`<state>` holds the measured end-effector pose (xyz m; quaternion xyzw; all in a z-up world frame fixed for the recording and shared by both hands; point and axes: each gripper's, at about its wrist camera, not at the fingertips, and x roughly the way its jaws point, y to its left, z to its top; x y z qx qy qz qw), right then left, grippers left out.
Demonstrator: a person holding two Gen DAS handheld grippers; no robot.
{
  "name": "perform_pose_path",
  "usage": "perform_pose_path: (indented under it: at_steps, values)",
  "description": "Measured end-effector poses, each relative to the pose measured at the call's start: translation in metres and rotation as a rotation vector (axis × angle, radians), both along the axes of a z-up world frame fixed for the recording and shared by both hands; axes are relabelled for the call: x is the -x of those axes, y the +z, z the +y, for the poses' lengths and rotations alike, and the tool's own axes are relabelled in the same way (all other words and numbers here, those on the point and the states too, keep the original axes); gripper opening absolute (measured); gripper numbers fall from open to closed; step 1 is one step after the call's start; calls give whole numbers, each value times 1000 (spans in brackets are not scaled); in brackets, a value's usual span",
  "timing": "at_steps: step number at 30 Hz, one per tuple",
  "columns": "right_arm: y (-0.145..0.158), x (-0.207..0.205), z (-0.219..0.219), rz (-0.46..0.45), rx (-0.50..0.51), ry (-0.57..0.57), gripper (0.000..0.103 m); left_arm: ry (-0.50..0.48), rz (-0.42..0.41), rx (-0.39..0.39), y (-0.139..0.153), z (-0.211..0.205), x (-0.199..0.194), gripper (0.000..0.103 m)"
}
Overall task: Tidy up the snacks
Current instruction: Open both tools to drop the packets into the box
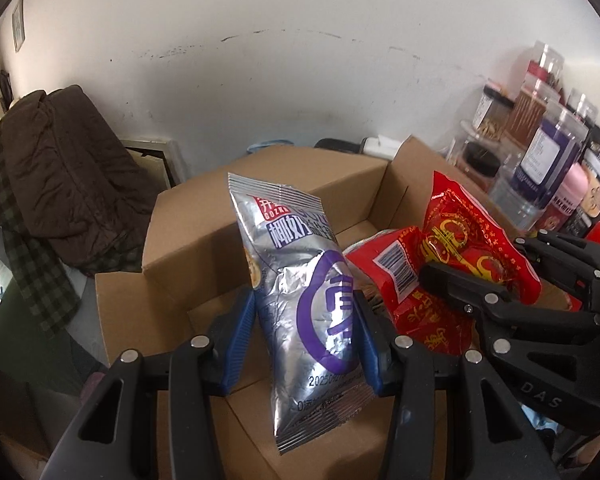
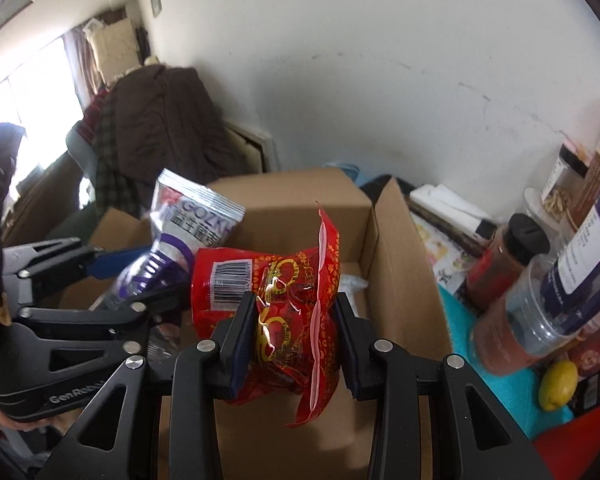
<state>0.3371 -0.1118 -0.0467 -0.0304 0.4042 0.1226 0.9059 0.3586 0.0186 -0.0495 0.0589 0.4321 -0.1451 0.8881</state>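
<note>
My left gripper [image 1: 306, 316] is shut on a silver and purple snack packet [image 1: 300, 292], held upright over an open cardboard box [image 1: 204, 240]. The same silver packet [image 2: 180, 236] shows at the left of the right wrist view, in the left gripper [image 2: 140, 276]. My right gripper [image 2: 296, 320] is shut on a red snack packet [image 2: 284, 312] with gold print and a barcode, also above the cardboard box [image 2: 396, 264]. In the left wrist view the red packet [image 1: 440, 256] hangs to the right of the silver one, with the right gripper [image 1: 428, 276] behind it.
Jars and bottles [image 1: 540, 152] crowd the right side; a dark-capped bottle [image 2: 508, 268] and a yellow lemon [image 2: 558, 386] lie on a teal cloth [image 2: 460, 320]. A brown coat [image 1: 72, 172] is piled at left against the white wall.
</note>
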Motion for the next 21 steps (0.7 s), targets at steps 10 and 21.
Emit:
perform_pose_path:
  at_steps: [10, 21]
  values:
    - [-26, -12, 3, 89, 76, -29, 37, 6, 72, -80, -19, -5, -7, 47]
    - [-27, -12, 3, 126, 93, -42, 42, 66, 109, -142, -32, 1, -13, 58]
